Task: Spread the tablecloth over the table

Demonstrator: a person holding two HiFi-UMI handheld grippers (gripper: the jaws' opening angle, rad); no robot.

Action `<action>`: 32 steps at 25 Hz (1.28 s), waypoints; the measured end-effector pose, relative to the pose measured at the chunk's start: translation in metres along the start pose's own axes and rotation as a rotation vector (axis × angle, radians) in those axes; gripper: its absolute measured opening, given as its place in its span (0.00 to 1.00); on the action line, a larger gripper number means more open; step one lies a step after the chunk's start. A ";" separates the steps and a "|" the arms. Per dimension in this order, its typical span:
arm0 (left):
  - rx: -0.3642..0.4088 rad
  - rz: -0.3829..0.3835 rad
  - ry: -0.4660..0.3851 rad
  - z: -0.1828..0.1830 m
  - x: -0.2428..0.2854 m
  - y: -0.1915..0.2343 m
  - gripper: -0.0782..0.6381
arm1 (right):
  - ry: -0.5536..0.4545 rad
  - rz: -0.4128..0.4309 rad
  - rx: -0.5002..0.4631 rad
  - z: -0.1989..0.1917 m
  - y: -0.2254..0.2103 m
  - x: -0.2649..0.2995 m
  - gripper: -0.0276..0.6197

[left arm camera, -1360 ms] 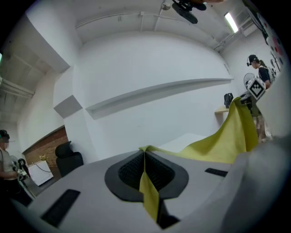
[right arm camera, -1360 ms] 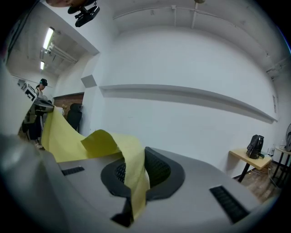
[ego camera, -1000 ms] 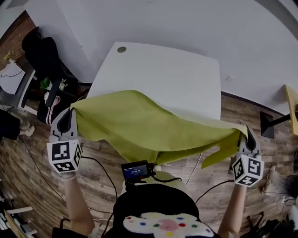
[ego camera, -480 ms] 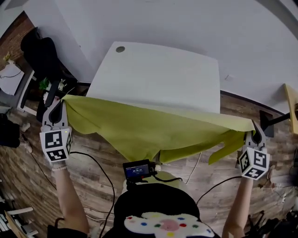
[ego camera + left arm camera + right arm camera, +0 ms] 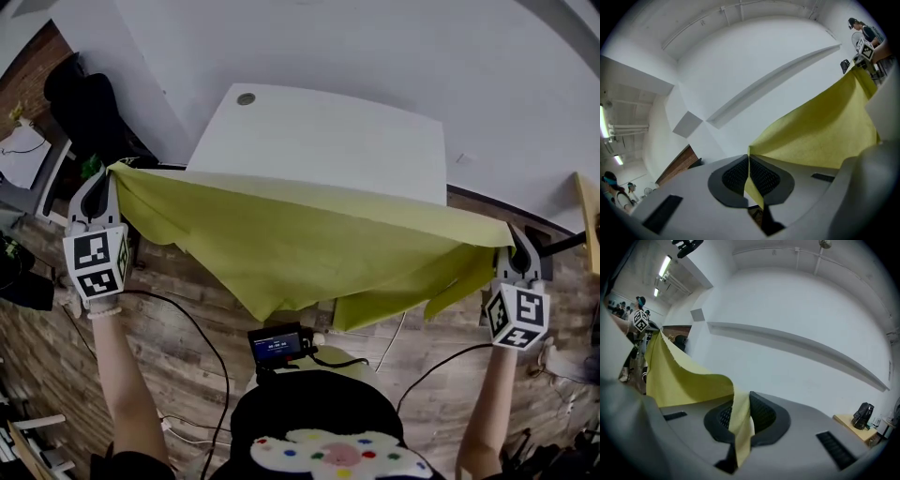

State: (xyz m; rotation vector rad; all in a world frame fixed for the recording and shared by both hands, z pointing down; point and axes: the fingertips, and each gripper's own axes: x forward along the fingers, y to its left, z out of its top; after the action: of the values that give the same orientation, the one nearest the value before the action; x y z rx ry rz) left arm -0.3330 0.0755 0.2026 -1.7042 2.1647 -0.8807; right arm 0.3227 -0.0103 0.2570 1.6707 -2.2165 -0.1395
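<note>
**Tablecloth up in the air, pinched at both corners**

Got the left gripper point(image 5: 108, 173) clamped shut on one corner of the yellow-green tablecloth point(image 5: 309, 244), fabric squeezed flat between the ribbed pads point(image 5: 733, 176). Same deal over at the right gripper point(image 5: 514, 242): closed tight on the other corner, with a strip of cloth hanging down out of the jaws. Holding the top edge pulled fairly straight between the two, right along the near edge of the white table point(image 5: 328, 141). Letting the rest sag in loose folds toward the wood floor point(image 5: 178, 309), lowest around the middle. Can't tell whether the cloth actually touches the table's near edge. Little round grommet point(image 5: 246, 98) way off in the far left corner of the top.
</note>
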 end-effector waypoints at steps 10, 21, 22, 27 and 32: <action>0.016 0.070 -0.023 0.018 0.008 0.032 0.13 | -0.042 0.052 -0.065 0.030 0.009 0.011 0.09; 0.052 0.088 -0.059 0.049 0.051 0.047 0.13 | -0.090 0.046 -0.130 0.072 -0.008 0.036 0.09; 0.054 0.087 -0.056 0.050 0.058 0.048 0.13 | -0.092 0.050 -0.135 0.075 -0.008 0.041 0.09; 0.062 0.091 -0.036 0.053 0.087 0.059 0.13 | -0.095 0.071 -0.149 0.088 -0.004 0.069 0.09; 0.101 0.087 -0.009 0.047 0.121 0.065 0.13 | -0.063 0.093 -0.163 0.086 0.009 0.105 0.09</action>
State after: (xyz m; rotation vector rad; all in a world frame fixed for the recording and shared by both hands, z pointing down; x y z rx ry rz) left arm -0.3943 -0.0442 0.1473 -1.5511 2.1326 -0.9406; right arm 0.2609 -0.1190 0.2035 1.4939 -2.2574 -0.3427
